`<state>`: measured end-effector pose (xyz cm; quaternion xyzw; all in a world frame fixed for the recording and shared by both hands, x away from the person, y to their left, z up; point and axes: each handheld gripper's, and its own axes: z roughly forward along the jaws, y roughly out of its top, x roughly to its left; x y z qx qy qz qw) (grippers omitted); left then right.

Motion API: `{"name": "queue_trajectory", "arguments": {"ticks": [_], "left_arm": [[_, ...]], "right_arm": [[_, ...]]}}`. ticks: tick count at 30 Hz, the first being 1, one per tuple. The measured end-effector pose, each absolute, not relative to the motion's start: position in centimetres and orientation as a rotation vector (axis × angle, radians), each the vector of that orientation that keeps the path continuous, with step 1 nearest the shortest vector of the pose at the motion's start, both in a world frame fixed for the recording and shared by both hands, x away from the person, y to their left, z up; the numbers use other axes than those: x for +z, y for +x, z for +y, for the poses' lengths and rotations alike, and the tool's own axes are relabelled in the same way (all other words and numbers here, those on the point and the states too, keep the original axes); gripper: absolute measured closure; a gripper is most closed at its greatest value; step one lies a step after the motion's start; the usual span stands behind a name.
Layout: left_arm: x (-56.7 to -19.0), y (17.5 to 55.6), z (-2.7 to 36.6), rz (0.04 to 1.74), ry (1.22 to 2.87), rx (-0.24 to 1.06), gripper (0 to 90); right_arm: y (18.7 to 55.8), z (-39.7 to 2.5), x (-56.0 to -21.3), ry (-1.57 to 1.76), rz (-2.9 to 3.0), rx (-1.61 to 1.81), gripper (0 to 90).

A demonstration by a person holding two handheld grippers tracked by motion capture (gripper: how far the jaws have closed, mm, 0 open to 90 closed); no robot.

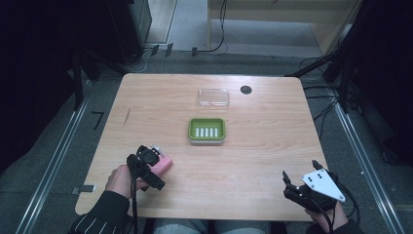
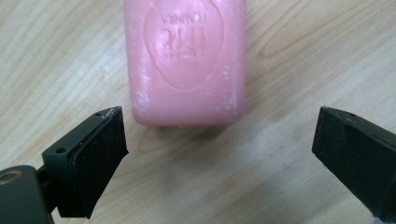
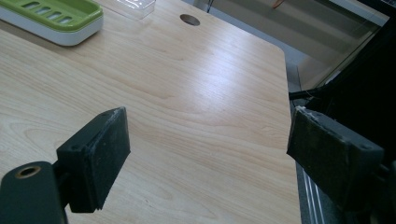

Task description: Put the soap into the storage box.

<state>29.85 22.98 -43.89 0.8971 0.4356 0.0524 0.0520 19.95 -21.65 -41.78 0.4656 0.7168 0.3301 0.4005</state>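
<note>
A pink bar of soap (image 2: 187,60) with a stamped oval lies flat on the wooden table (image 1: 253,161), near its front left (image 1: 164,165). My left gripper (image 2: 219,140) hovers just short of the soap's near end, open, both jaws wide apart with nothing between them; in the high view the left gripper (image 1: 152,157) sits right over the soap. A green soap dish (image 1: 207,130) with a slotted floor rests at the table's middle, also seen as the green dish (image 3: 51,16). My right gripper (image 1: 299,173) is at the front right corner, open and empty (image 3: 208,140).
A clear plastic lid (image 1: 213,97) lies behind the dish. A dark round cable hole (image 1: 246,89) is at the back right. The table's right edge (image 3: 292,154) drops off beside my right gripper. Cables and dark stands surround the table.
</note>
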Motion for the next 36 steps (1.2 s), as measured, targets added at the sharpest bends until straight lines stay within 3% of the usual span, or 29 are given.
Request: {"name": "queue_trajectory", "arguments": {"ticks": [36], "left_arm": [[-44.4, 34.3, 21.0, 1.320, 2.774, 0.099, 3.3]], "right_arm": [[20.2, -21.5, -41.8, 1.162, 1.830, 0.838, 13.9]]}}
